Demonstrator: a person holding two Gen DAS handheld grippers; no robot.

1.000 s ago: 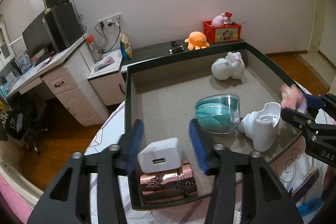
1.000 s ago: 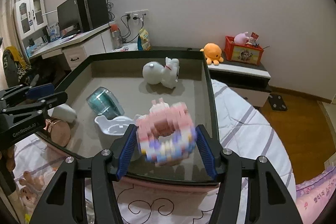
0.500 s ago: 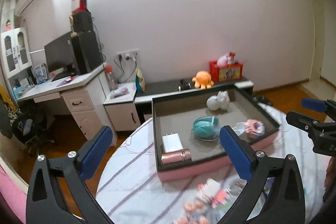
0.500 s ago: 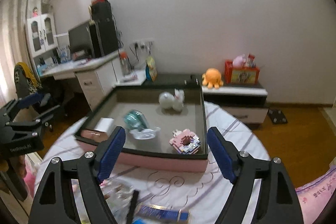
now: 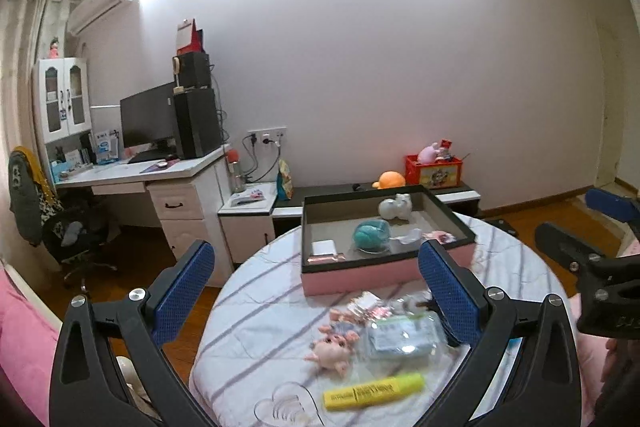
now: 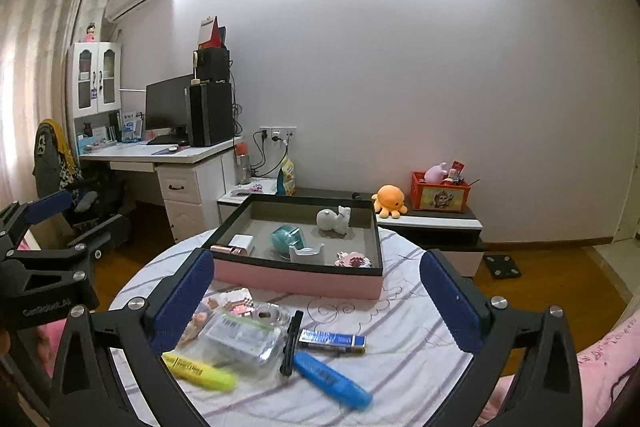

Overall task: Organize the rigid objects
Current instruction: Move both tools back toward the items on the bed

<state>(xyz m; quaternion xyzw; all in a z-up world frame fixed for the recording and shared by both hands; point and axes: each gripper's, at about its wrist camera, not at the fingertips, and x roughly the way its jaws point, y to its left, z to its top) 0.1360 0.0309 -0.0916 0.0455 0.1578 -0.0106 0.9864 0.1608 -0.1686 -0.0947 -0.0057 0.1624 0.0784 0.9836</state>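
Note:
A pink box with a dark rim (image 5: 360, 273) (image 6: 296, 279) stands at the far side of the round table. It holds a white charger (image 5: 324, 247), a rose-gold case (image 6: 228, 249), a teal item (image 5: 370, 234), a white figurine (image 6: 334, 219), a white holder (image 6: 306, 253) and a pink block piece (image 6: 354, 259). My left gripper (image 5: 316, 293) is open and empty, raised well back from the box. My right gripper (image 6: 316, 301) is open and empty, also raised back.
On the striped tablecloth (image 6: 400, 319) near me lie a yellow highlighter (image 5: 374, 391), a blue highlighter (image 6: 330, 379), a blue flat pack (image 6: 332, 340), a clear plastic pack (image 6: 244, 337), a black clip (image 6: 291, 341) and a pink pig toy (image 5: 334, 347). A desk (image 5: 140, 175) stands at the left.
Both grippers let go of their items in the box, opened wide and pulled back and up. The charger and the pink block piece now rest in the box.

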